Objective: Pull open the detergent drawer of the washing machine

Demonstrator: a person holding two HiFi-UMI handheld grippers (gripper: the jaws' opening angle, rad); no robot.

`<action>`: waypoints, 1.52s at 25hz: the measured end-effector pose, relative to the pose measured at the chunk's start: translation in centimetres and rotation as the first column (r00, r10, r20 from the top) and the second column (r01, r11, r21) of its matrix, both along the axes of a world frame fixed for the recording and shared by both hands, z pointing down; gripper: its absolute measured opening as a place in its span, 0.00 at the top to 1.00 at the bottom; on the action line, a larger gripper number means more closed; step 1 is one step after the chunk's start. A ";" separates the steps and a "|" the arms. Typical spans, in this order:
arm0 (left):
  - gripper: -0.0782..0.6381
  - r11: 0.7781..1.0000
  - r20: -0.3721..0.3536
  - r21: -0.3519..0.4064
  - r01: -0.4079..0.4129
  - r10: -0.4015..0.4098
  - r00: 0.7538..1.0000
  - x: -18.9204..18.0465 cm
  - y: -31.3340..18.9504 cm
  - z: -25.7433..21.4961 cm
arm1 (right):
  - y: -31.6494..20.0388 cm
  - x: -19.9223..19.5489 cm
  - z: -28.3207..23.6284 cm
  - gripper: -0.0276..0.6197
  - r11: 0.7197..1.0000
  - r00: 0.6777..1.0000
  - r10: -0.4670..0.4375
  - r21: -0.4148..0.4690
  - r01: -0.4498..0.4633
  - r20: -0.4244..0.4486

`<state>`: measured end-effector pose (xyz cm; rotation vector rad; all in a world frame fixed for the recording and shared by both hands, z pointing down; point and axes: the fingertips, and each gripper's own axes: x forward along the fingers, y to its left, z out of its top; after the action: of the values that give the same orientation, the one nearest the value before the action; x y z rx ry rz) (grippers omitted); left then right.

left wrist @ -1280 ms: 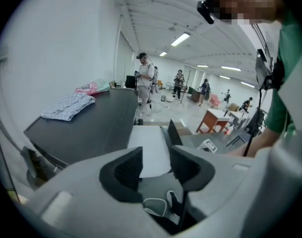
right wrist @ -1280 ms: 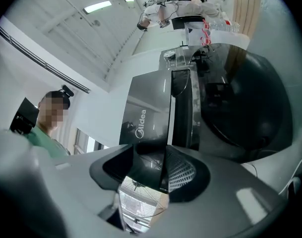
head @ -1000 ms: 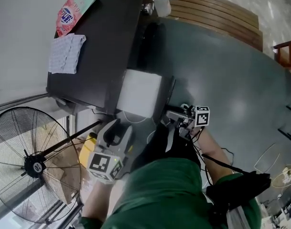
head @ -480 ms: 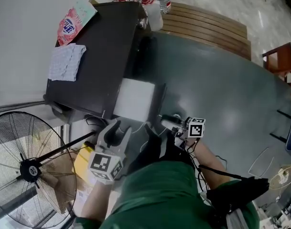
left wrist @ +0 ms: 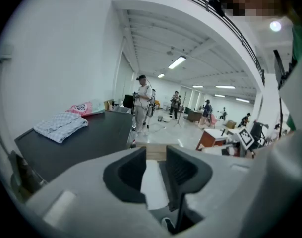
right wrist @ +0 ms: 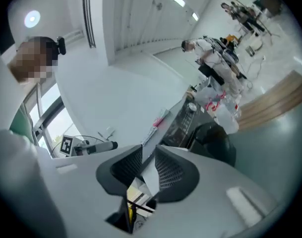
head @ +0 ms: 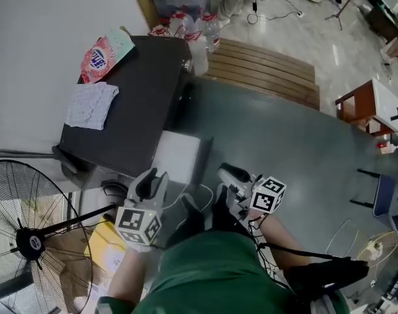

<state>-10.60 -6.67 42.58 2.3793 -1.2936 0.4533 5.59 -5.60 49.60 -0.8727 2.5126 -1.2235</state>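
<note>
The grey floor (head: 297,142) is taking up most of the head view, and the dark washing machine (head: 130,110) is standing on it against the white wall at the left. A black standing fan (head: 29,241) is sitting in the lower left corner, just beside the machine's near end. A slatted wooden bench (head: 264,70) is lying on the floor past the machine's far end. The white detergent drawer (head: 176,159) is standing out from the machine's front at the near corner, pulled open over the floor. A checked cloth (head: 91,104) is lying crumpled on the machine's top, and a pink packet (head: 106,50) is lying further back near the wall. The left gripper (head: 153,177) is hanging just below the drawer in the head view, pointing toward it and not touching it. Its jaws are closing, a middling gap is showing between them, and nothing is held; only the white drawer is showing through the gap. The right gripper (head: 226,171) is hovering to the right of the drawer, apart from it. Its jaws are also closing, with only a narrow slit between them, and they are gripping nothing.
</note>
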 end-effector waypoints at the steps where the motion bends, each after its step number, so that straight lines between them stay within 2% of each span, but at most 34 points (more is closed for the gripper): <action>1: 0.72 1.000 -0.012 0.010 0.003 -0.003 1.000 0.0 -0.3 -0.6 | -0.3 0.2 -1.6 0.84 0.999 0.999 0.018 0.032 -0.017 -0.027; 5: 0.76 0.998 -0.052 0.056 0.007 -0.004 0.999 0.3 -1.1 -3.0 | -1.5 1.3 -7.4 0.84 0.984 0.983 0.116 0.149 -0.095 -0.144; 11: 0.83 0.989 -0.100 0.142 0.034 -0.020 0.995 -0.5 -2.5 -6.7 | -2.4 3.2 -15.3 0.84 0.927 0.942 0.271 0.318 -0.200 -0.198; 16: 0.89 0.975 -0.135 0.217 0.052 -0.023 0.991 -0.7 -3.5 -10.1 | -2.1 4.6 -19.8 0.84 0.858 0.865 0.403 0.451 -0.244 -0.299; 21: 0.89 0.954 -0.128 0.296 0.041 -0.003 0.992 -0.5 -4.1 -13.2 | -1.8 5.3 -23.0 0.84 0.786 0.785 0.503 0.569 -0.242 -0.361; 28: 0.89 0.917 -0.081 0.399 0.012 0.023 0.996 -0.4 -4.7 -16.6 | -1.5 6.1 -25.8 0.84 0.711 0.705 0.601 0.655 -0.257 -0.375; 34: 0.89 0.902 -0.077 0.433 0.003 0.034 0.996 -0.9 -5.7 -17.6 | -2.0 6.2 -26.4 0.84 0.682 0.657 0.644 0.683 -0.262 -0.392; 38: 0.89 0.889 -0.044 0.457 -0.021 0.047 0.998 -0.8 -5.9 -17.8 | -1.9 6.2 -26.6 0.95 0.669 0.644 0.659 0.694 -0.265 -0.389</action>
<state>-11.44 -12.54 24.79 2.7747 -1.4644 0.0923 11.83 -7.48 22.99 -1.8215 2.5157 0.0908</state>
